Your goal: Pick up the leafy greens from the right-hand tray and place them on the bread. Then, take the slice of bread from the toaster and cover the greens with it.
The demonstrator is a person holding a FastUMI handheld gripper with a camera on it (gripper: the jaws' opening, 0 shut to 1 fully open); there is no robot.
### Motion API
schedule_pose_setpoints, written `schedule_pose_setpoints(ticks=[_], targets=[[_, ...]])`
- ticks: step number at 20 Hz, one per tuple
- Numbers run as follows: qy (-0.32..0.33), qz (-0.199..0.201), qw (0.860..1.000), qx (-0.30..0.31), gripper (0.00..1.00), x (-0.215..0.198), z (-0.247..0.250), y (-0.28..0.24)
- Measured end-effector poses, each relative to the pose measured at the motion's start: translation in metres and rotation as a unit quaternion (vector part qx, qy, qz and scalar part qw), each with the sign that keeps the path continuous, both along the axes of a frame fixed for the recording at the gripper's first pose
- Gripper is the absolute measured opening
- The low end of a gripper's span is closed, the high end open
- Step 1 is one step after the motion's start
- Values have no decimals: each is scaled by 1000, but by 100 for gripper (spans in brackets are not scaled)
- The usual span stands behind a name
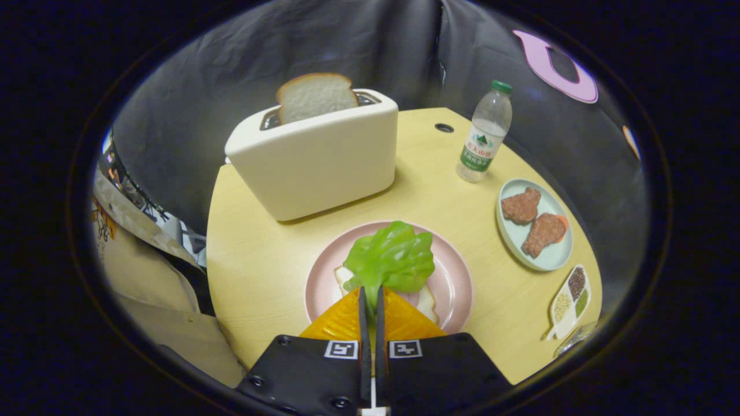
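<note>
Greens (392, 259) pinched over the pink plate (457, 283)
Gripper (370, 296) clamped on the stem, leaf pointing toward the toaster (315, 156); bread (428, 301) beneath; a slice (315, 96) upright in the slot.

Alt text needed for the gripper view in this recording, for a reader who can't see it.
The gripper holds the leafy greens by the stem, jaws nearly closed on it, over a bread slice on a pink plate. Beyond stands a cream toaster with another slice of bread sticking up, a water bottle and a tray of meat pieces to its right.
</note>
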State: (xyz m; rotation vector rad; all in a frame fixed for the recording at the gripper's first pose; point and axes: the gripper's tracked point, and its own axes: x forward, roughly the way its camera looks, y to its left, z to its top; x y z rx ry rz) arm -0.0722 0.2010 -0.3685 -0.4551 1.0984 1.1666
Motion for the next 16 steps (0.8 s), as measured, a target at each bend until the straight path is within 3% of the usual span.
schedule_pose_setpoints(ticks=[3, 10, 16], targets=[[6, -14, 1000, -16, 6, 4, -17, -7], [-20, -32, 999, -39, 56, 11, -27, -17], [-70, -71, 995, -26, 99, 21, 10, -7]])
